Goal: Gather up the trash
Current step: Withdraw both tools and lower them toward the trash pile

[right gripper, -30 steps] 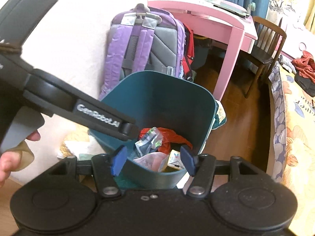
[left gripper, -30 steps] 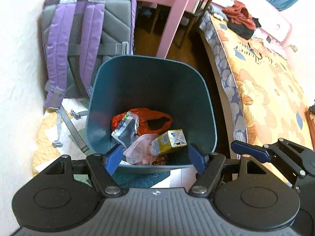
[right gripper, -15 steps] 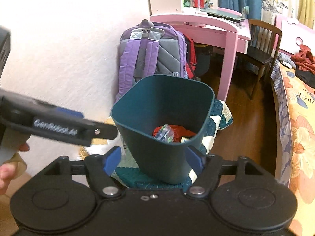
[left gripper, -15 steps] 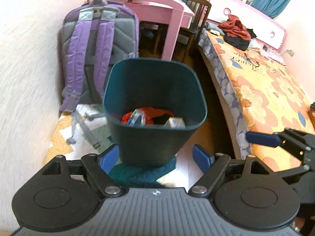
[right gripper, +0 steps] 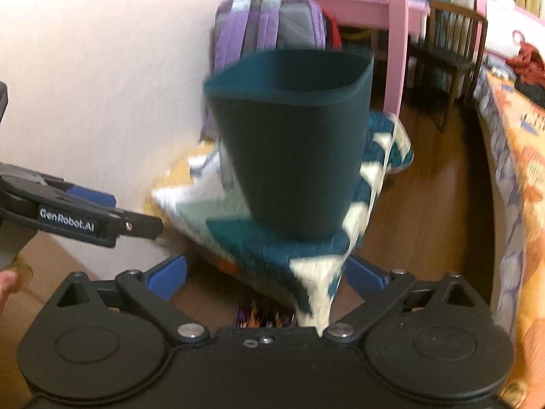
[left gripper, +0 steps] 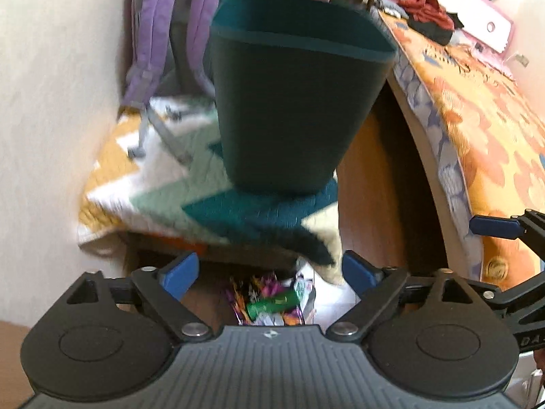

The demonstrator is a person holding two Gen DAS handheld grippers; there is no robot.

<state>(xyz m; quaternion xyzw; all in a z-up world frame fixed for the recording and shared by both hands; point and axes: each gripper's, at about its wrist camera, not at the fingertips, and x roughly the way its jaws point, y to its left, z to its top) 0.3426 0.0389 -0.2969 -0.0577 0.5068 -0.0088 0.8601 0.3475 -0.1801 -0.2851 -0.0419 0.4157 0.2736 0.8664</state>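
Left wrist view: left hand-held gripper [left gripper: 269, 274], jaws opening and empty, reaches for the wrapper litter [left gripper: 269, 301] on the floor; next, close on it.

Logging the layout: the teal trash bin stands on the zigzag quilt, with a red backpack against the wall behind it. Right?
Not quite: the backpack is purple and grey, not red, as the right wrist view shows. The teal trash bin does stand on the zigzag quilt.

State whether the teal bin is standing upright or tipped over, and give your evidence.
Upright. The teal bin stands base down on the zigzag quilt, its open rim at the top. Its contents cannot be seen from this low angle.
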